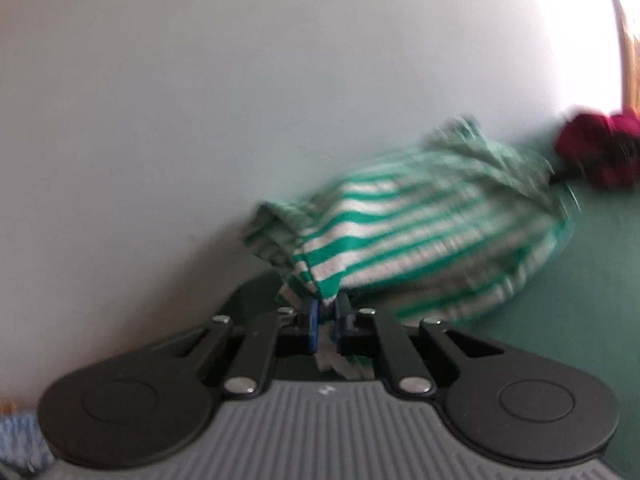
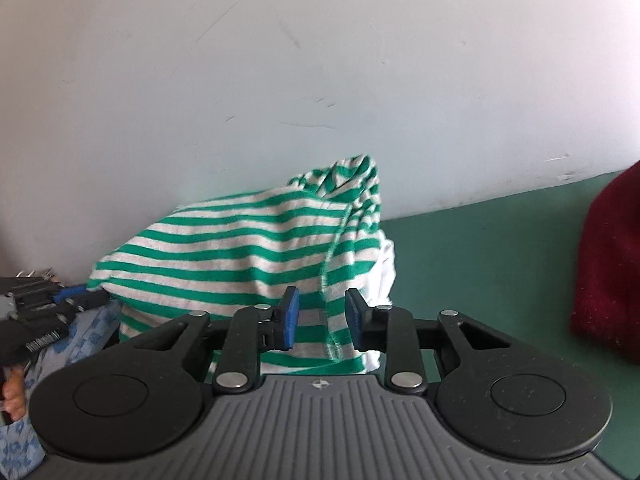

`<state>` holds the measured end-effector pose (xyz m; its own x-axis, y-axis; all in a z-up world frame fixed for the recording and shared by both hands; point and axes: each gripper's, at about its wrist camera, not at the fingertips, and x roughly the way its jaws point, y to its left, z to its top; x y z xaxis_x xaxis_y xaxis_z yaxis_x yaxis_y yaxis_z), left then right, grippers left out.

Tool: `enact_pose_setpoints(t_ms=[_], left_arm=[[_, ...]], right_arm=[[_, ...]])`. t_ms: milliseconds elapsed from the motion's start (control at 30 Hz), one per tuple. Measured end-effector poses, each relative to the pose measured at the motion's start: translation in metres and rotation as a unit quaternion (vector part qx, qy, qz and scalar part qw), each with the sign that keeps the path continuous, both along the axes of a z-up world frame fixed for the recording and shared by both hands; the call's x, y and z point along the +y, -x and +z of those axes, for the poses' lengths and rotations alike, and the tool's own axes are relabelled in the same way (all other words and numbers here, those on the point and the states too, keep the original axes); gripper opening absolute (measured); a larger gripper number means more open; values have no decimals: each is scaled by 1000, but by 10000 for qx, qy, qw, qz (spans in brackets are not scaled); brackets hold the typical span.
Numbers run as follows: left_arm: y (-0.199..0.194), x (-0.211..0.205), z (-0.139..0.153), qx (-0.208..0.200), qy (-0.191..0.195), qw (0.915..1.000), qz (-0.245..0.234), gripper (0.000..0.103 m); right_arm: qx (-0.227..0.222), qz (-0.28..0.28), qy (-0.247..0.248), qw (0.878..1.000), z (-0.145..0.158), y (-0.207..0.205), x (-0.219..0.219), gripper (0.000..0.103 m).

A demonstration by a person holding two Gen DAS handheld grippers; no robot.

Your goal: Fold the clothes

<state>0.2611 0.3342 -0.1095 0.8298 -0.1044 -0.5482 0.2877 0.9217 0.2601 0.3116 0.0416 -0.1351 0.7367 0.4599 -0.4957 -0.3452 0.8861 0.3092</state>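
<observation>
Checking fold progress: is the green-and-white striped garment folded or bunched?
Bunched: the green-and-white striped garment sits heaped and creased, no flat fold.

Bright daylight glares at upper right; left wrist view motion-blurred, right sharp, both fisheye-curved at edges.

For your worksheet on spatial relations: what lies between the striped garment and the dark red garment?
In the right wrist view, only bare green table separates the striped garment from the dark red garment.
</observation>
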Motion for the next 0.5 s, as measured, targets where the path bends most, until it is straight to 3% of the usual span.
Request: enact_pose_setpoints(t_ms=[133, 267, 333, 367, 467, 500], left_arm=[[17, -19, -22, 96, -252, 9990, -347, 4], [24, -13, -21, 344, -239, 9979, -501, 6], [33, -8, -10, 144, -420, 9979, -461, 7], [37, -4, 0, -15, -398, 9984, -407, 7], [39, 0, 33, -354, 155, 9979, -521, 9], [34, -6, 37, -378, 284, 9969, -632, 15]], right_arm=[[-341, 182, 292, 9988, 8, 8, 9, 30], [-328, 331, 985, 9940, 4, 0, 24, 43], [-28, 449, 1157, 9923, -5, -10, 24, 27], [78, 495, 1185, 9917, -8, -14, 21, 11], [-2, 642, 1149, 9913, -3, -15, 13, 11], [-40, 675, 1163, 9909, -2, -15, 11, 11]])
